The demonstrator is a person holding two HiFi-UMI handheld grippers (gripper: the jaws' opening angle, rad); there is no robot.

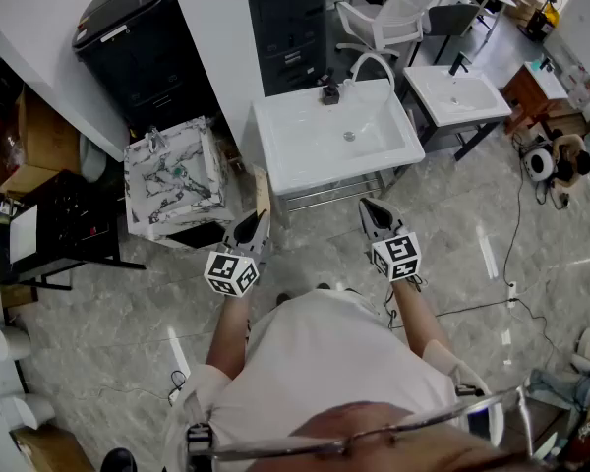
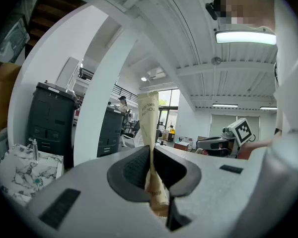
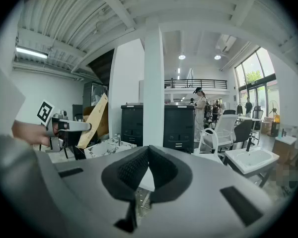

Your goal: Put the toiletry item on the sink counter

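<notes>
Got the left claw [image 2: 151, 150] clamped on a tan paper packet [image 2: 150, 115], probably a toothbrush going by the blurry print, poking out past the tips. Got the right claw [image 3: 148, 155] pressed together with nothing in it. Holding both in the air just short of the white sink worktop [image 1: 275, 131], packet not down on it yet.

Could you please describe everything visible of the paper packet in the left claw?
The paper packet is a long, flat, tan sleeve, seemingly kraft paper, with dark print that appears to read tooth brush. The left claw is shut on its lower part; most of its length sticks out beyond the tips. Nothing else touches it. It is held in the air just before the white sink.
</notes>
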